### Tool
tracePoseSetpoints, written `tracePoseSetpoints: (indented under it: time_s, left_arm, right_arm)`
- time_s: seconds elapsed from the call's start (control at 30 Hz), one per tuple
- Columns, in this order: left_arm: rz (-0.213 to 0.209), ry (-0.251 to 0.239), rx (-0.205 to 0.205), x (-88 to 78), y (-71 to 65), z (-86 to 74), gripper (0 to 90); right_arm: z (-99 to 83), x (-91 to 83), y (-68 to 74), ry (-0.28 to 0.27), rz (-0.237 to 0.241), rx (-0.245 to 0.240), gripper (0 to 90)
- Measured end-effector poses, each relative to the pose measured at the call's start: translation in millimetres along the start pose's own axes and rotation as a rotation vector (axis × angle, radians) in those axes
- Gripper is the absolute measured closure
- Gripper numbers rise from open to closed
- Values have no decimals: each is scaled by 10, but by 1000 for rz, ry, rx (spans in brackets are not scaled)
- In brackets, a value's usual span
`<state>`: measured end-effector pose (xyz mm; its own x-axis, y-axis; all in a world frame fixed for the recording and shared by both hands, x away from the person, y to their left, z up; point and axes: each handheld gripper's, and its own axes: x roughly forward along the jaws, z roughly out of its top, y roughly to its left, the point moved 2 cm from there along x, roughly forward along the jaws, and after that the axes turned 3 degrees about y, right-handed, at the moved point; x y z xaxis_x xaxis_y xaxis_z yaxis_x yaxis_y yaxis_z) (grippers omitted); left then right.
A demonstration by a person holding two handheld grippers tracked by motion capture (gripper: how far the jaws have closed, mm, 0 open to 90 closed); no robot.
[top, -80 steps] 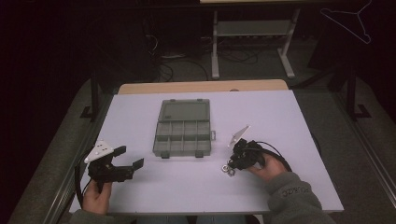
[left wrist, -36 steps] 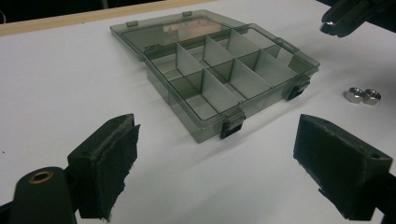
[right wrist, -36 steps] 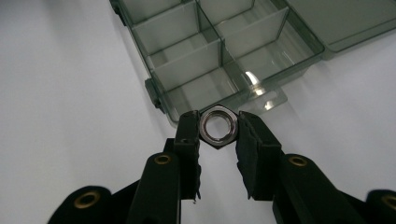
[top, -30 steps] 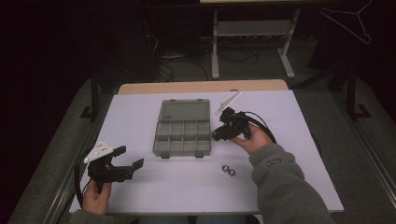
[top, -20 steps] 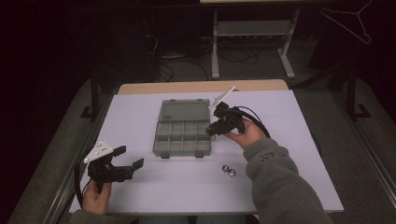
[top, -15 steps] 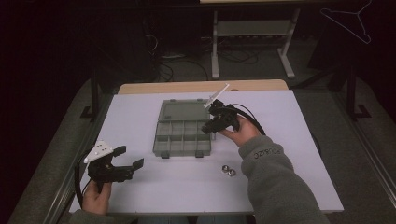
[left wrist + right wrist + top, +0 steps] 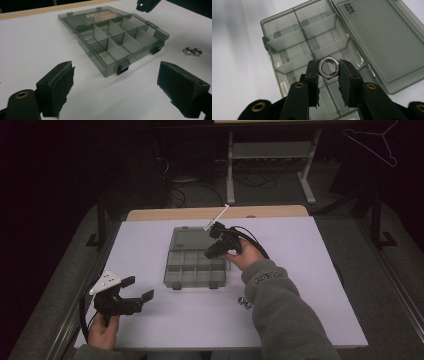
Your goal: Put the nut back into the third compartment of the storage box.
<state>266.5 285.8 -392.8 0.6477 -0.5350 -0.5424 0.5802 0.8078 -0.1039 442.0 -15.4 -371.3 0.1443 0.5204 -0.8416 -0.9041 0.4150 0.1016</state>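
Nut (image 7: 329,67): hex steel nut, pinched flat-to-flat between the right gripper's pads, hanging over the right-hand compartments of the open box.
Right gripper (image 7: 328,71): clenched on the nut, tips angled down toward the box from its right side.
Organizer box (image 7: 194,268): smoky clear plastic, lid folded back on the far side, dividers upright, compartments look empty.
Spare nuts (image 7: 244,303): two on the table, near and right of the box — apart from it.
Left gripper (image 7: 131,291): released, jaws wide, parked at the near left.
Step in hand: placing the nut, I judge — lower over one cell, clear of the dividers, then release low.
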Motion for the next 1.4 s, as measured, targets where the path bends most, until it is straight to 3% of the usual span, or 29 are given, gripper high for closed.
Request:
tracePoseSetpoints:
  time_s: [0.37,0.8,1.13,1.4]
  left_arm:
    - [-2,-6,-5,-4,4,2,128]
    - [-4,-6,-5,-8,-2,3,128]
    - [-7,-10,-9,-10,-2,3,128]
    - [-6,-15,-10,-15,-3,8,128]
  right_arm:
    - [116,211,-62,13,-6,31,693]
    - [112,471,-126,48,-13,53,692]
    - [102,555,-145,57,-7,72,687]
    - [104,518,-127,36,-1,66,660]
